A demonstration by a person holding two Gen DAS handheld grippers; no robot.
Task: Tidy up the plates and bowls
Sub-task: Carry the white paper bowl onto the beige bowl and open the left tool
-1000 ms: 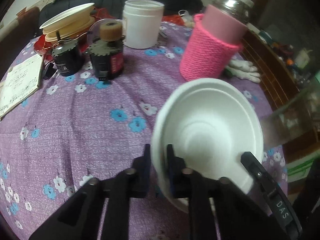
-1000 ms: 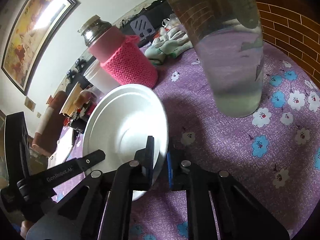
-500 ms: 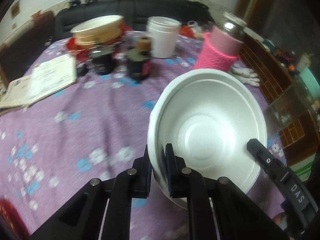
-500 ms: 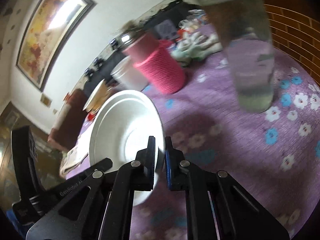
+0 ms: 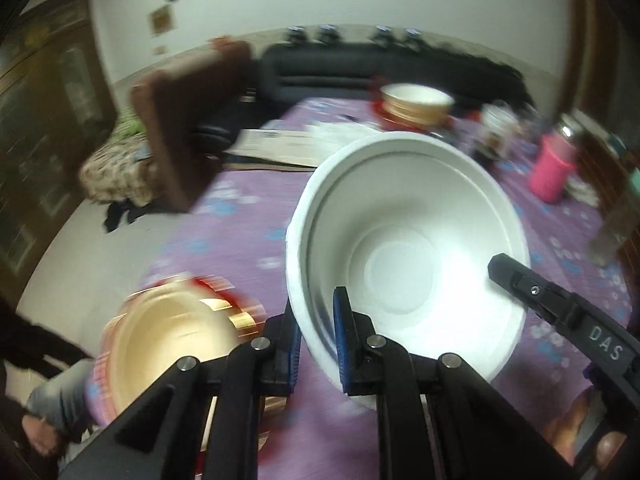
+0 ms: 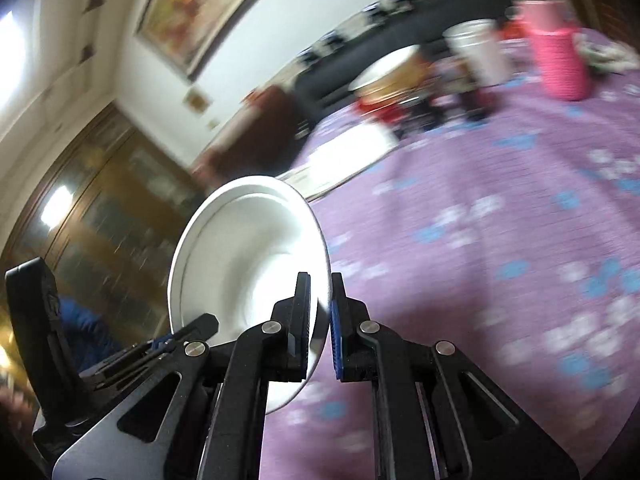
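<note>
A white foam bowl (image 5: 404, 252) is held above the purple flowered tablecloth (image 5: 240, 216). My left gripper (image 5: 316, 332) is shut on its left rim. My right gripper (image 6: 320, 316) is shut on its right rim; the bowl shows in the right wrist view (image 6: 244, 256) too. The right gripper's finger (image 5: 560, 308) reaches in over the bowl's right side. A gold bowl with a red edge (image 5: 168, 344) sits on the table at lower left, blurred. A stack of gold and white bowls (image 5: 416, 104) stands at the table's far side.
At the far right stand a pink knit-sleeved jar (image 5: 554, 168), a white tub (image 6: 478, 52) and a clear glass (image 5: 608, 232). Papers (image 5: 288, 144) lie at the far edge. A brown chair back (image 5: 180, 132) stands off the table's left.
Both grippers have swung left with the white bowl, away from the pink jar and glass. The gold bowl at lower left has come into the left wrist view.
</note>
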